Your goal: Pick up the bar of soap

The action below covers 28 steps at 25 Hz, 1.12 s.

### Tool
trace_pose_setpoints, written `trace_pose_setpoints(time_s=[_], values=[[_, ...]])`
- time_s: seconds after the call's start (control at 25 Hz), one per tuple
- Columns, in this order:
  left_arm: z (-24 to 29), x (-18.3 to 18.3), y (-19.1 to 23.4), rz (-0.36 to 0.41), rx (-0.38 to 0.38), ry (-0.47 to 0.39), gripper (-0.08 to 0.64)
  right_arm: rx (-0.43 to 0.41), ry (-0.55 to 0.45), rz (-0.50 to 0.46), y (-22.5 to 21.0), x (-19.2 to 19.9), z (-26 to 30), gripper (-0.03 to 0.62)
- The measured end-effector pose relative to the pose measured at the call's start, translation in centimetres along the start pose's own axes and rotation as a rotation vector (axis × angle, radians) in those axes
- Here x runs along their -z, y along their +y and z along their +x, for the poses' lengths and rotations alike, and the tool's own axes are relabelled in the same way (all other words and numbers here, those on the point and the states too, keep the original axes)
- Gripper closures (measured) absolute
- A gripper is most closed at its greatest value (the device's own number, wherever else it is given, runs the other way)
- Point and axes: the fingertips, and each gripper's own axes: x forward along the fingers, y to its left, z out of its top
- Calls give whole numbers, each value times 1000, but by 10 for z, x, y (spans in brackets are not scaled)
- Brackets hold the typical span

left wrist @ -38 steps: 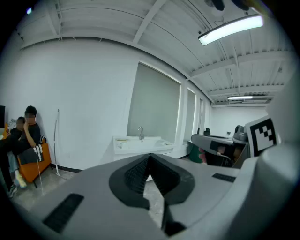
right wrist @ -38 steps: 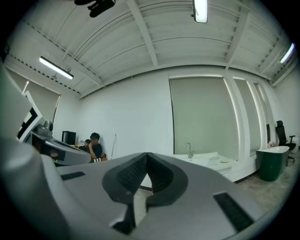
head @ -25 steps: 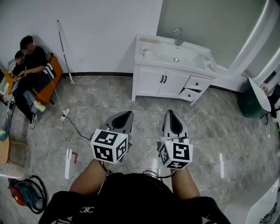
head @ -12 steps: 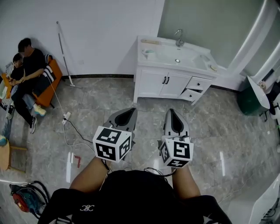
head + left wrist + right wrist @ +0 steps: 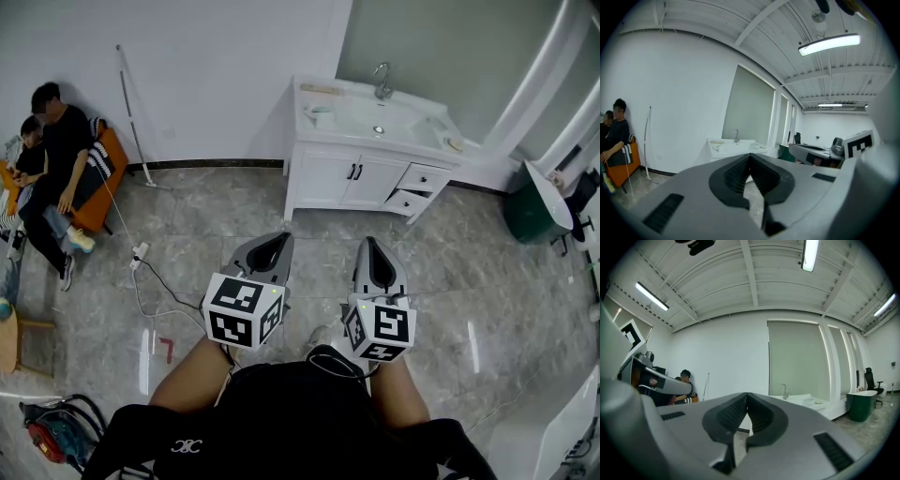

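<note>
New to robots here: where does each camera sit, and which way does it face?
Head view: on the head, steeply down at floor and vanity; forearms, left gripper, right gripper show.
Left gripper view: on the left gripper, along its shut jaws toward the vanity.
Right gripper view: same, on the right gripper.
Shared: all see the vanity.

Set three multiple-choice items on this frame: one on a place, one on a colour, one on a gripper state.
1. Where does the sink cabinet stand?
A. against the far wall, ahead of the left gripper and right gripper
B. in mid-floor
C. on its side
2. What colour is the sofa?
A. green
B. orange
C. white
3. How do both grippers' jaws stand?
A. wide apart
B. one clamped on a cup
C. together, empty
Answers: 1 A, the head view shows it at the wall beyond the jaws; 2 B, its seat is orange; 3 C, each gripper view shows pads meeting with nothing between.
</note>
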Motion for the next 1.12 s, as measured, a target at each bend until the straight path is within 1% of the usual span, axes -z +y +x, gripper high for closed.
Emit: trace_pose_setpoints(time_s=[0.24,0.36,0.52,0.6,0.76,1.12], values=[[13,2,15,7,-20,10,552,6,-1,31,-5,8,16,586],[28,0,21,17,-41,8,552,-2,-7,31,-10,11,31,586],[53,-7,30,26,-46,9,552,-3,-20,41,-22,9,58,586],[68,-9,35,29,-43,14,552,-2,-25,46,-29,8,70,586],[105,-10,44,32,-29,33,552,6,-1,61,-45,21,100,586],[193,-18,61,10,-12,77,552,6,47,56,-90,30,172,586]])
